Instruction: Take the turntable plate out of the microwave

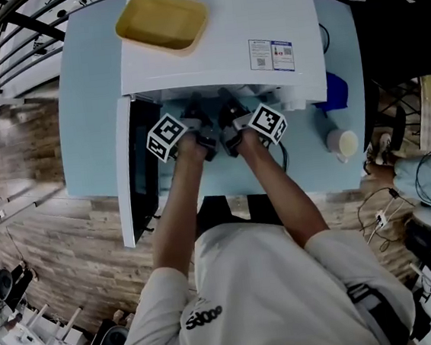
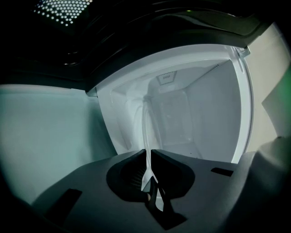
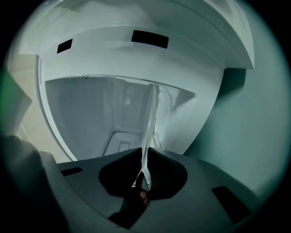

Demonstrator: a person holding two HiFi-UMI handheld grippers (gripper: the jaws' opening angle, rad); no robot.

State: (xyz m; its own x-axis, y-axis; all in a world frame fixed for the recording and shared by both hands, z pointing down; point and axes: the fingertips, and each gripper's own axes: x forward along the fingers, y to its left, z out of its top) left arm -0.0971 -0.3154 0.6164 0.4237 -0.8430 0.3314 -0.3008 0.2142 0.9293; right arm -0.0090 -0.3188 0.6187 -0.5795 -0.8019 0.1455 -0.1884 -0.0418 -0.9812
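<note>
The turntable plate [image 2: 146, 132] shows edge-on in both gripper views, at the open front of the microwave [image 1: 226, 52]. My left gripper [image 2: 148, 154] pinches its glass rim, jaws pressed onto it. My right gripper [image 3: 144, 152] pinches the rim likewise. The door [image 1: 128, 177] stands open at left. A yellow tray [image 1: 161, 20] rests on the microwave's top.

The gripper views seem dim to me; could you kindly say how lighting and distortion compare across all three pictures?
Head view: evenly lit and fairly sharp, the microwave bowed by the wide lens. Left gripper view: heavy dark vignette, black top, the clear turntable plate only a pale edge-on streak between the jaws. Right gripper view: brighter cavity, round vignette, curved walls.
</note>
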